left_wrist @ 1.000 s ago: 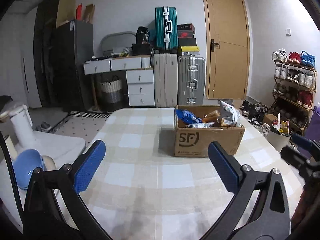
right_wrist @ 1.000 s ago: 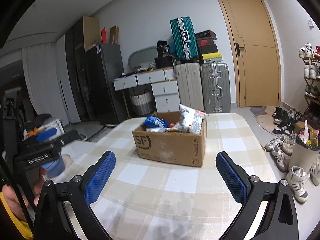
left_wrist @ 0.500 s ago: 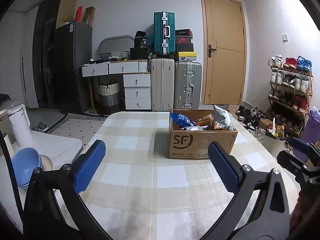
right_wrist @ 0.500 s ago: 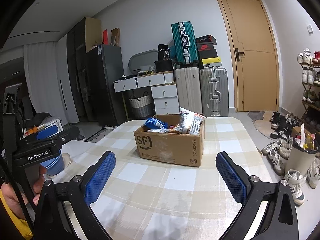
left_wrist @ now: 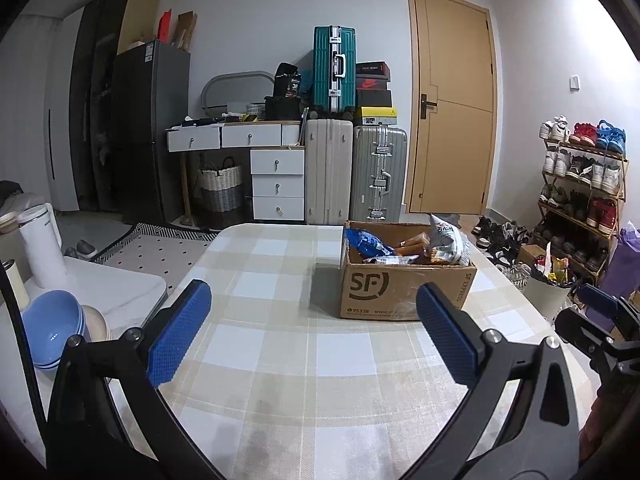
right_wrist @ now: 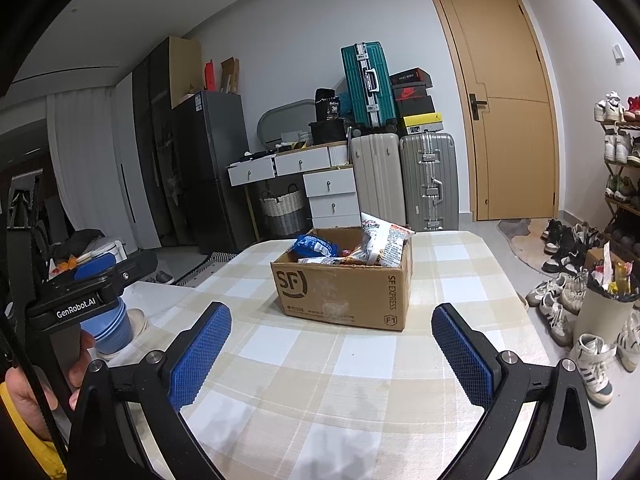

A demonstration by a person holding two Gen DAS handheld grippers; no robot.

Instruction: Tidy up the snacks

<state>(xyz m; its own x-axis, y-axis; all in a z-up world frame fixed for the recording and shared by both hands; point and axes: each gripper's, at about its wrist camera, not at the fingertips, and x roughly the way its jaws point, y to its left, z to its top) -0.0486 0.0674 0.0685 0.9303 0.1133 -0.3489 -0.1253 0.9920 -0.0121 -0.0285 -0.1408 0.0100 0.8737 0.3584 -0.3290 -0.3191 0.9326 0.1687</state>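
Left gripper (left_wrist: 312,330): fingers spread wide, blue pads facing each other, nothing between them; held low over the near part of the table.
Right gripper (right_wrist: 330,346): fingers equally wide apart, empty, also over the near table edge.
Table (left_wrist: 280,364): beige and white checked cloth, bare in front of both grippers.
Cardboard box (left_wrist: 404,288): open-topped, printed "SF", standing on the table at about 1 o'clock from the left gripper and 12 o'clock from the right one; well apart from both.
Snacks: inside the box. A blue packet (left_wrist: 366,242) lies at its left side, a white packet (right_wrist: 384,246) stands up at its right side, poking above the rim; orange-brown wrapped pieces (left_wrist: 412,245) between them. The rest is too small to tell.
Hand (right_wrist: 38,396): at 8 o'clock in the right wrist view, gripping the left device's black handle, yellow sleeve at the wrist.
Blue bowls (left_wrist: 54,326): stacked on a white surface at 9 o'clock, off the table.
Background: suitcases (left_wrist: 356,172) and a wooden door (left_wrist: 452,104) at 12 o'clock; shoe rack (left_wrist: 580,196) at 3 o'clock.
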